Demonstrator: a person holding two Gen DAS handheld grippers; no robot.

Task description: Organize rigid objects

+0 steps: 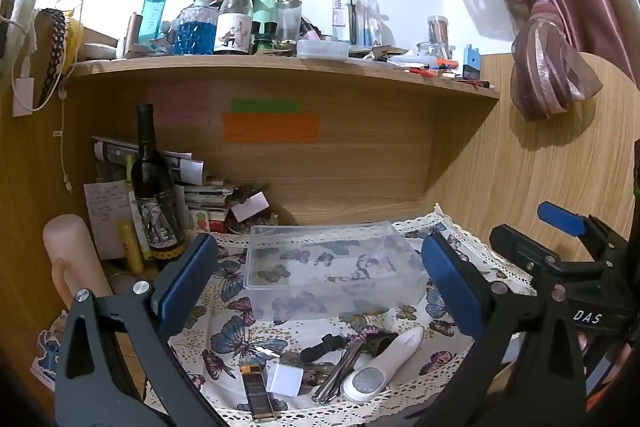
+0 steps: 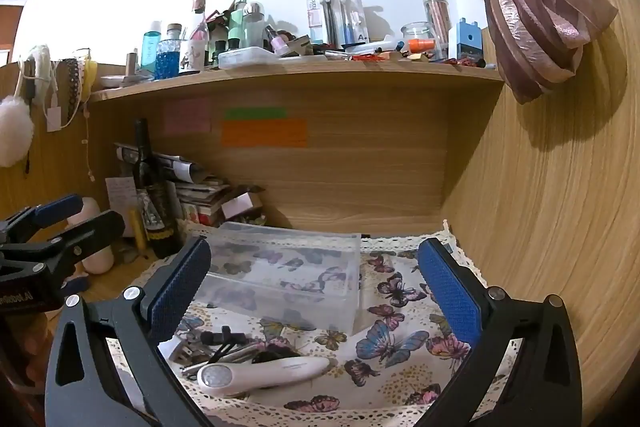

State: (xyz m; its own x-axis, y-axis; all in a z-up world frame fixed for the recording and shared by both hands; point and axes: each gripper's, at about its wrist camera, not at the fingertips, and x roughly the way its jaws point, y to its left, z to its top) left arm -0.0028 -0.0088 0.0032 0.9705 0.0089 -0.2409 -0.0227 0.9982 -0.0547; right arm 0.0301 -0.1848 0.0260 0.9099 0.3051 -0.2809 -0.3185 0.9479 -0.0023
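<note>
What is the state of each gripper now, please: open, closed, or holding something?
Left gripper: open, holding nothing, above the clear plastic box.
Right gripper: open, holding nothing, above the white handheld device.

I hold my left gripper (image 1: 320, 275) and right gripper (image 2: 316, 281) side by side, jaws spread wide, both empty.

a lived-in home, most likely a bedroom desk nook — a wood-grain shelf (image 1: 280, 65) crowded with toiletry bottles (image 1: 236, 15) and packaged toothbrushes (image 2: 332, 11), a tied-back pink curtain (image 1: 548, 39) at the side, sticky notes (image 1: 271, 128) on the back panel, a wine bottle (image 1: 154, 187) beside stacked papers, and a butterfly-print lace cloth (image 2: 400, 311) over the desktop.
</note>
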